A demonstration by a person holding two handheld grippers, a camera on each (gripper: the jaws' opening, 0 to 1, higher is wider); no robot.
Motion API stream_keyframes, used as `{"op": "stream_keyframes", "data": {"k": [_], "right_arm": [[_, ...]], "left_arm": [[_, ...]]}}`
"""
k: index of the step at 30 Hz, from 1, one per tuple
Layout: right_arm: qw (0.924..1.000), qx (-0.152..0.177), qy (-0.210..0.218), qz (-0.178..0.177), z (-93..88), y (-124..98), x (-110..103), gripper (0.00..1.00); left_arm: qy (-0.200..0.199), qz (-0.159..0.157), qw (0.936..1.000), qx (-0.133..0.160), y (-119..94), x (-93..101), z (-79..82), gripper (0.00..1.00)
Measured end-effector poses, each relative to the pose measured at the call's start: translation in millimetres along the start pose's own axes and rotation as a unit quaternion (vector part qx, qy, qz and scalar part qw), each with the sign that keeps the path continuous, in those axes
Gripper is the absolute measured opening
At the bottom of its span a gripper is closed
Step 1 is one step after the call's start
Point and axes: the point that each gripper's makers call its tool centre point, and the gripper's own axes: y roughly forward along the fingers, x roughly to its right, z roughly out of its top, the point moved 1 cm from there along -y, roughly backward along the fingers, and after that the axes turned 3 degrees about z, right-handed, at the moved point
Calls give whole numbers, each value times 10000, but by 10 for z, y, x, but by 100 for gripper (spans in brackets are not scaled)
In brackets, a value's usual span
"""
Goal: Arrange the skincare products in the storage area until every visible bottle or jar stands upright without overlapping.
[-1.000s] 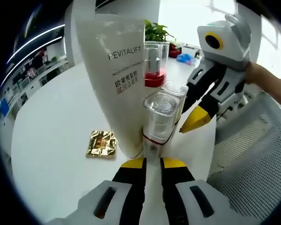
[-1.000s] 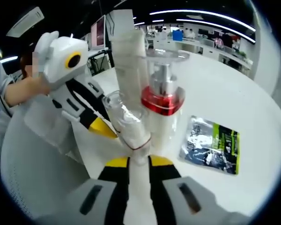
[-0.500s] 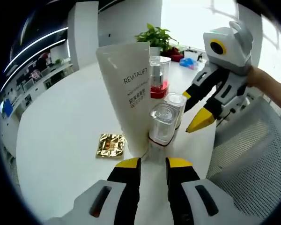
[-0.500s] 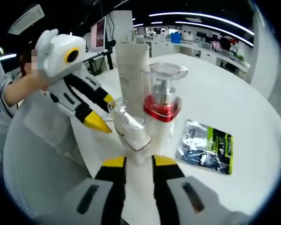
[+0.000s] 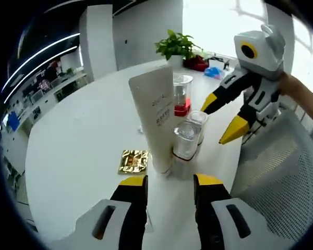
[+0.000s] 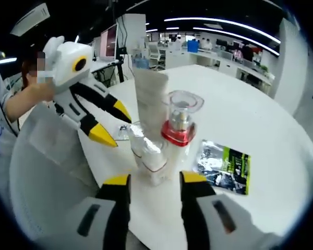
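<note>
The tube (image 5: 155, 117) is stood upright, cap down, near the table (image 5: 73, 151) edge, beside two clear bottles (image 5: 187, 139) and a red-collared jar (image 6: 179, 125). Both the left claw (image 5: 169, 182) and right claw (image 6: 149, 179) are held open, nothing gripped.

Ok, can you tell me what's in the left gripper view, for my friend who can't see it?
A tall white tube and three small clear-capped bottles, one with a red collar, stand upright, close together on a round white table. The left gripper is open just in front of them, a gold sachet lies flat nearby, and the right gripper reaches in open.
</note>
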Motion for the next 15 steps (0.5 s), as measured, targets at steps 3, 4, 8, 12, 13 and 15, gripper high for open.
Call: {"op": "stream_keyframes", "data": {"k": [3,4,8,12,13,15], "right_arm": [[9999,35,-33,-96,45,-39,11,44],[9999,35,-24,-101,52,-48,9,45],[9998,59,-20,-185,87,-96,17,52],[9997,94,-5,-241,109,-136,32,56],[9996,100,-7,-271,114,-145,39,57],[9994,132,5,-323,123,-160,50,60]], "left_arm": [[7,92,9999,78,-53,-33,23,31],[-17,120,9999,100,-76,-47,31,32],[-30,221,9996,154,-144,-86,50,35],[-52,331,9992,216,-235,-130,74,40],[-45,350,9991,233,-254,-138,81,40],[-58,392,9989,262,-289,-156,97,41]]}}
